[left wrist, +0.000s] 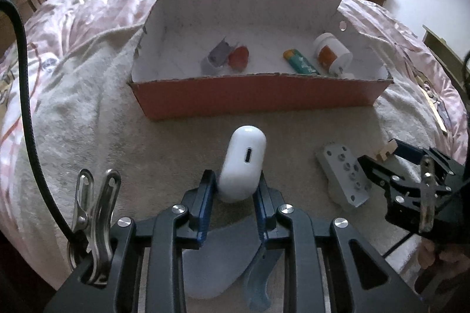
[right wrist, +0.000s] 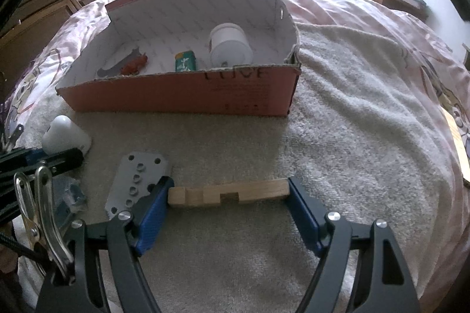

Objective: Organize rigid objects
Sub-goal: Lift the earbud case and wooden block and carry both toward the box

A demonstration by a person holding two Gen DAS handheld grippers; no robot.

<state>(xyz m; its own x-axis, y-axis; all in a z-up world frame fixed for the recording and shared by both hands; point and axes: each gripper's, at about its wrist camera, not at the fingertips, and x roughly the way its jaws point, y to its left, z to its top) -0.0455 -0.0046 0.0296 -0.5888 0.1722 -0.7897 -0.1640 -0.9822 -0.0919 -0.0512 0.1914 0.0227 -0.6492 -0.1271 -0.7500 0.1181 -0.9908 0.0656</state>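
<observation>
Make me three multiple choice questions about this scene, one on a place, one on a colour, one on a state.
1. Where does the grey metal plate lie?
A. in the box
B. on the towel in front of the box
C. on the windowsill

2. What colour is the box's outside?
A. red
B. green
C. black

3. What is between the right claw's pads?
A. nothing
B. white case
C. wooden block

Answers: 1 B, it lies on the towel outside the box. 2 A, the front wall is red. 3 C, the block spans both pads.

Glossy white plastic case [left wrist: 243, 163] on rough terry towel [left wrist: 182, 154]; beside it matt grey plate [left wrist: 345, 175], probably metal; notched wooden block [right wrist: 229, 193].
</observation>
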